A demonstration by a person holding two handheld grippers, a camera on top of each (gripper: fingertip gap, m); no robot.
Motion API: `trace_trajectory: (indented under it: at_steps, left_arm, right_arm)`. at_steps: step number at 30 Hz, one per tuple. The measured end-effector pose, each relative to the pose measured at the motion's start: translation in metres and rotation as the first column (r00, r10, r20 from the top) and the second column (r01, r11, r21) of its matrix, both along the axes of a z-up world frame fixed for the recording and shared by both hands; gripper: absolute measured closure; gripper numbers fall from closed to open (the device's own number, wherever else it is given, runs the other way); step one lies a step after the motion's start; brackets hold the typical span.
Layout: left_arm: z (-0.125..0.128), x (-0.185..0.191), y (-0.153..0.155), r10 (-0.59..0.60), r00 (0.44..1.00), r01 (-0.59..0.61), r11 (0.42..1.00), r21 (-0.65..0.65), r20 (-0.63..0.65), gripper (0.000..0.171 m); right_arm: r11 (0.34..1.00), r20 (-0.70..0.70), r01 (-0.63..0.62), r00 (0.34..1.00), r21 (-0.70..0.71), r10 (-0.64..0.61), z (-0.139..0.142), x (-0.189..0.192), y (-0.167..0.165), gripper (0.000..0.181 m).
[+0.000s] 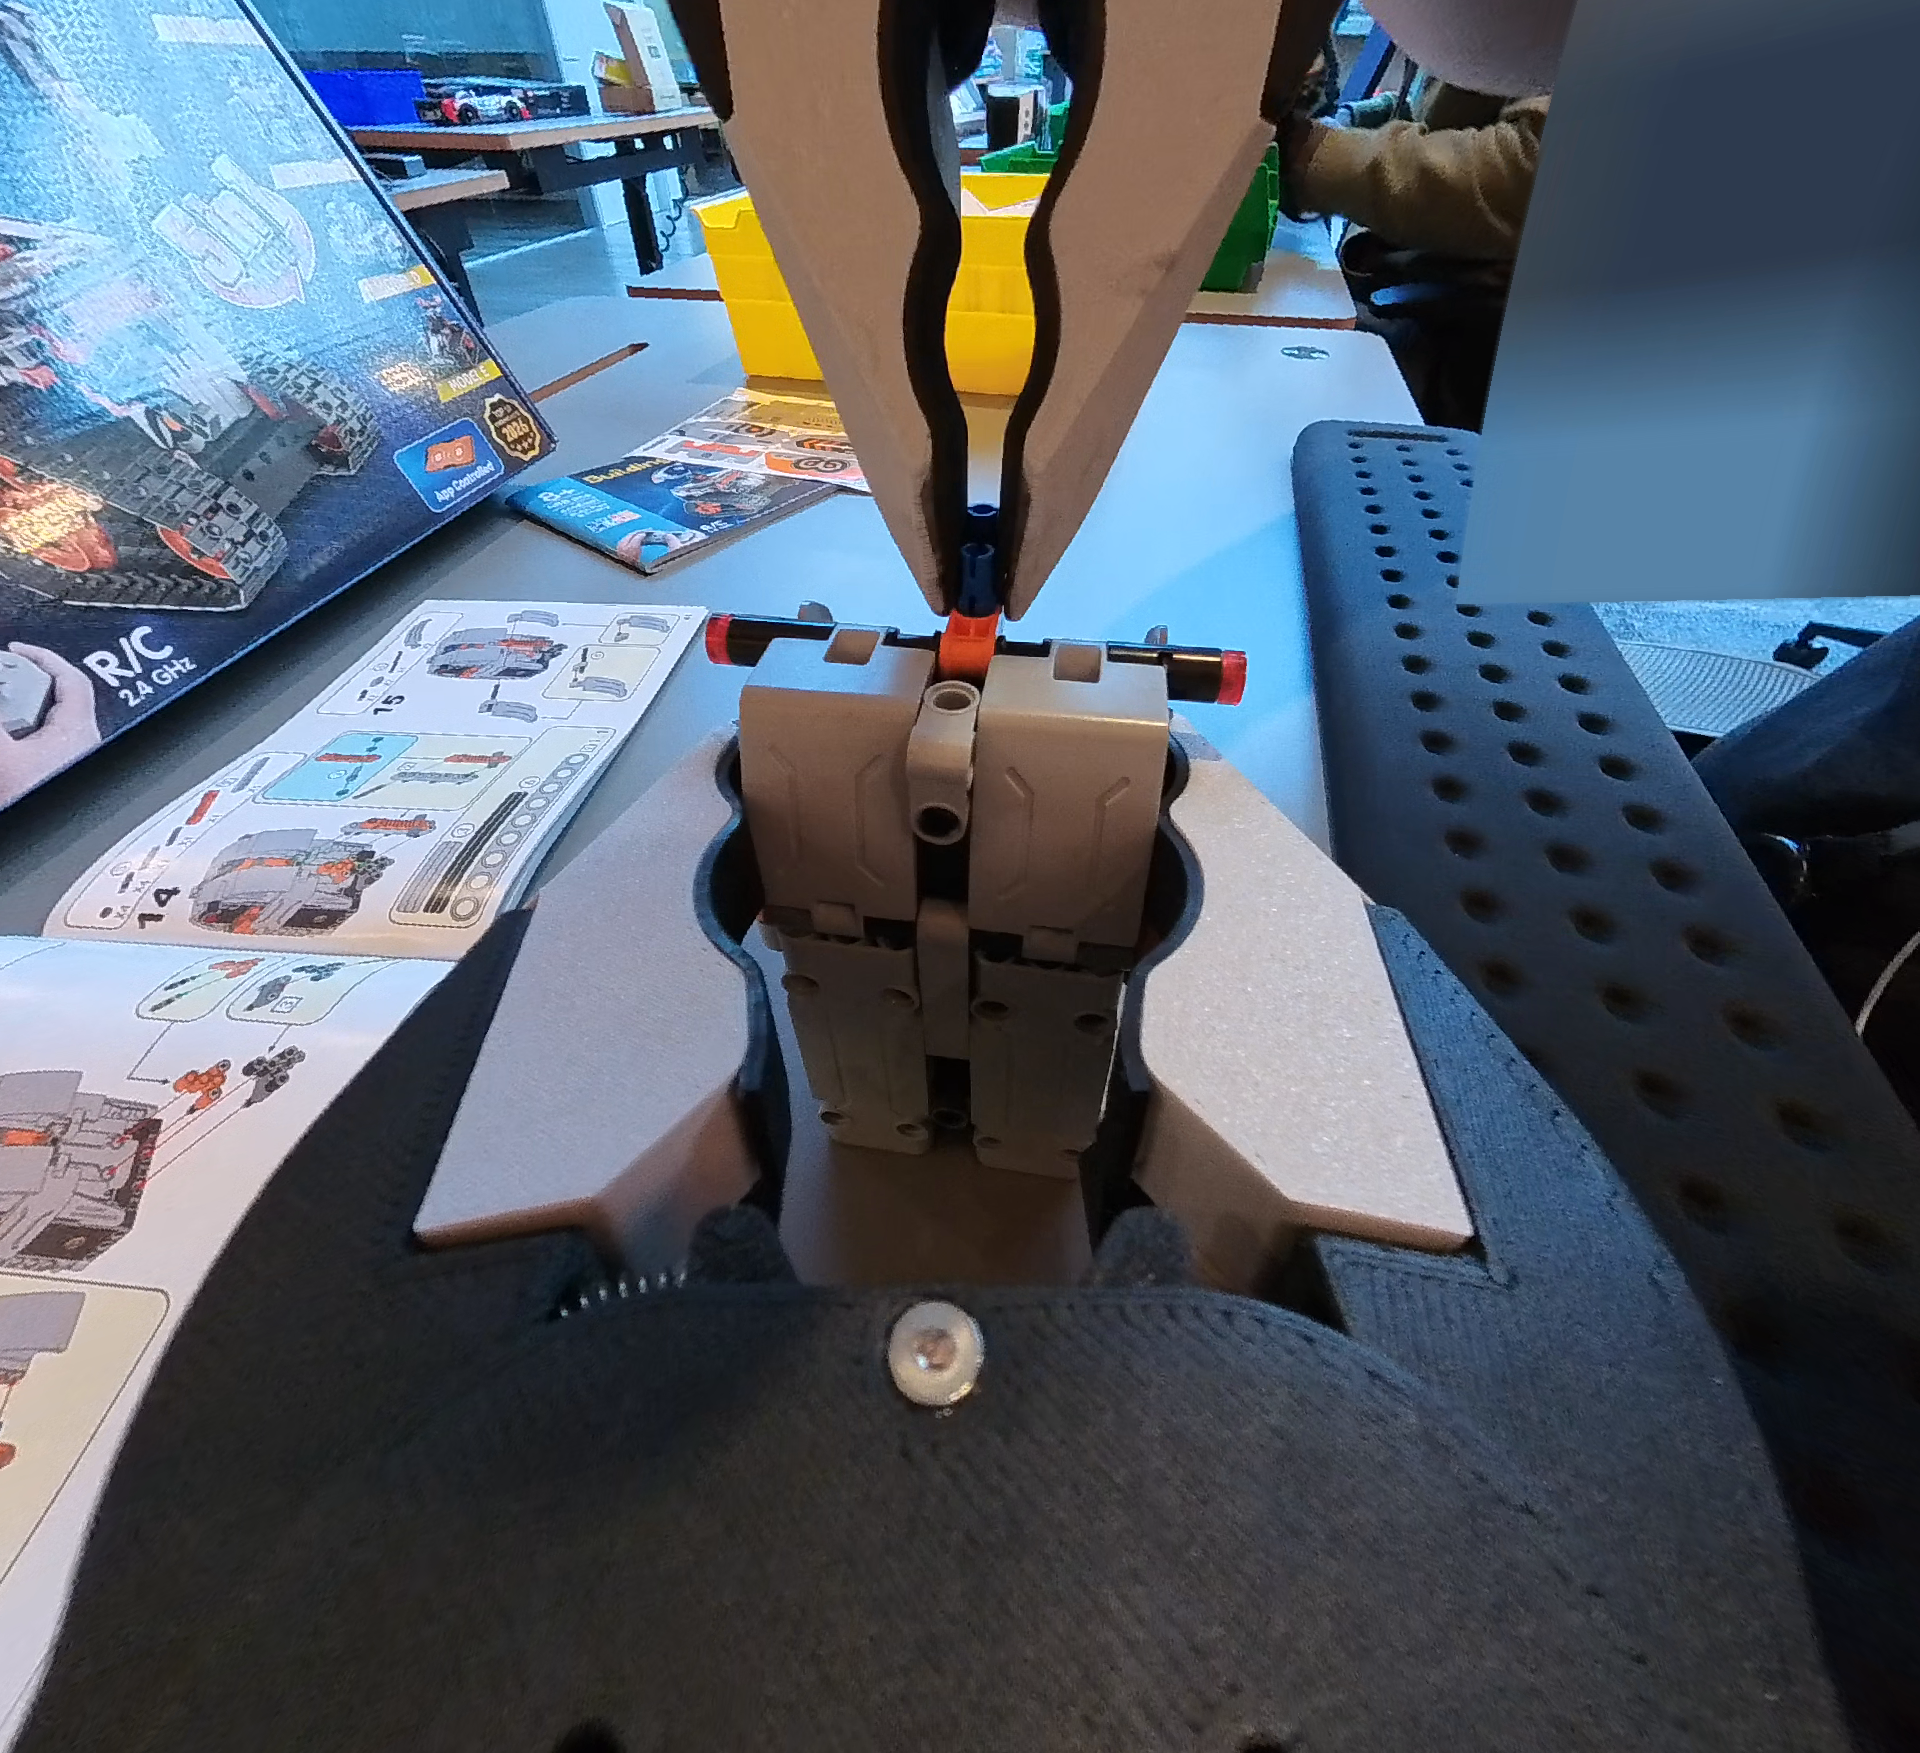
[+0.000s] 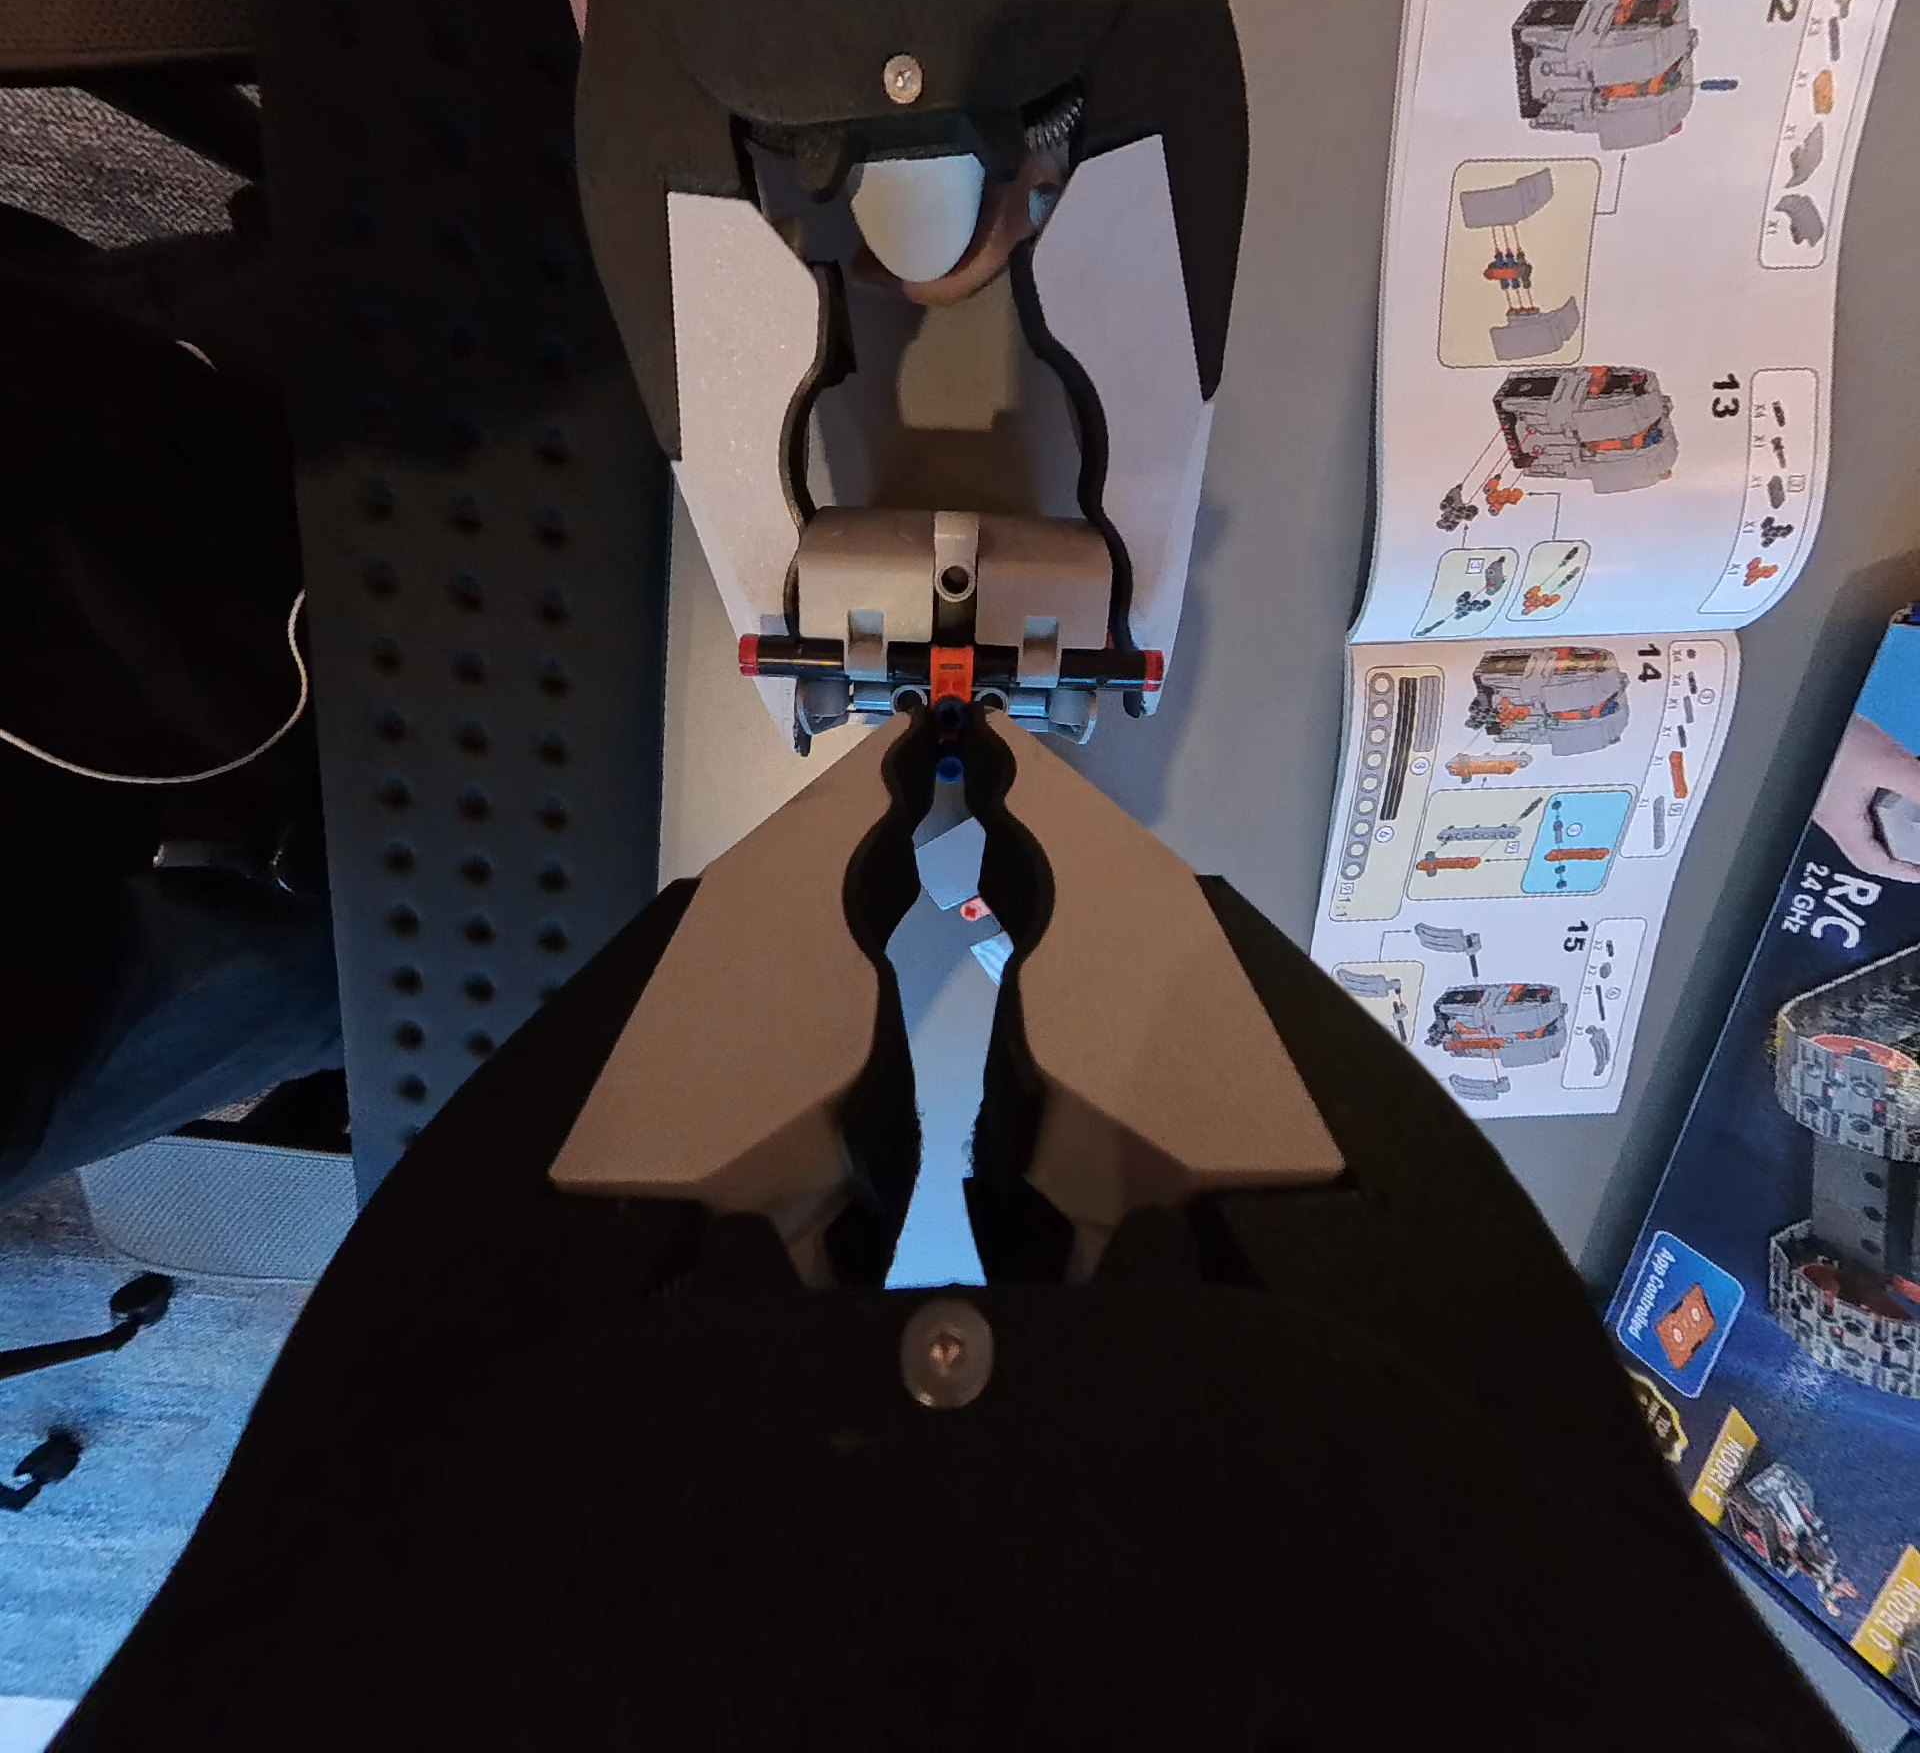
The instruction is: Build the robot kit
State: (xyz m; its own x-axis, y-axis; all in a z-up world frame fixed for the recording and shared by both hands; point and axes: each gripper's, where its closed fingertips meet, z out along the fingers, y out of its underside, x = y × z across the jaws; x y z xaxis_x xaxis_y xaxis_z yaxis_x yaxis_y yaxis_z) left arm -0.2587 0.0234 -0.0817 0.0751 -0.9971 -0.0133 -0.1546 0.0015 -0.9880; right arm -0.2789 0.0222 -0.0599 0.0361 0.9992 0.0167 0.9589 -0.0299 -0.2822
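Note:
My left gripper [image 1: 956,768] is shut on a grey brick assembly [image 1: 956,872] and holds it upright above the grey table [image 1: 1195,477]. A black axle with red ends [image 1: 1195,669] runs across the assembly's top, with an orange connector [image 1: 971,638] at its middle. My right gripper [image 2: 951,732] comes in tip to tip from the far side and is shut on a small blue pin [image 2: 948,768]. The pin's end meets the orange connector [image 2: 951,673]. In the left wrist view the right gripper [image 1: 971,602] points down at the assembly with the blue pin [image 1: 977,550] between its tips.
An open instruction booklet [image 1: 364,768] lies left of the assembly, with a large blue toy box [image 1: 208,301] leaning behind it. A small booklet [image 1: 665,508] and yellow bin [image 1: 779,290] sit farther back. A dark perforated panel [image 1: 1507,768] stands right. A person's sleeve [image 1: 1423,176] shows beyond. The tips of both grippers are at nearly the same place.

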Motion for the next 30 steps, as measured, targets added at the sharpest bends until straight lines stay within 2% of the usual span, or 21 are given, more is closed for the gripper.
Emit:
trace_trajectory:
  at_steps: [5,7,9,14,20,30]
  left_arm:
    - [0.000,0.000,0.000,-0.001,1.000,0.001,1.000,0.001,-0.001,0.101]
    - [0.000,0.000,0.000,-0.002,1.000,0.002,1.000,0.002,-0.001,0.101]
    - [0.000,0.000,0.000,-0.001,1.000,0.001,1.000,0.003,-0.001,0.101]
    - [0.000,0.000,0.000,0.000,1.000,0.000,1.000,0.004,-0.001,0.101]
    - [0.000,0.000,0.000,-0.002,1.000,0.003,1.000,0.002,-0.001,0.101]
    - [0.000,0.000,-0.001,-0.006,1.000,0.006,1.000,0.001,-0.001,0.101]
  right_arm:
    - [0.998,-0.029,-0.049,0.998,0.034,0.050,0.004,-0.001,0.000,0.176]
    - [0.998,-0.040,-0.061,0.997,0.030,0.062,0.013,-0.003,-0.001,0.168]
    - [0.998,-0.035,-0.062,0.997,0.014,0.062,0.020,-0.006,-0.001,0.168]
    - [0.997,0.082,-0.082,0.993,-0.003,0.082,0.007,-0.001,-0.001,0.170]
    - [0.999,0.034,-0.048,0.998,-0.024,0.049,0.010,-0.007,0.000,0.175]
    - [0.998,0.080,-0.063,0.995,-0.020,0.065,0.006,-0.004,-0.001,0.178]
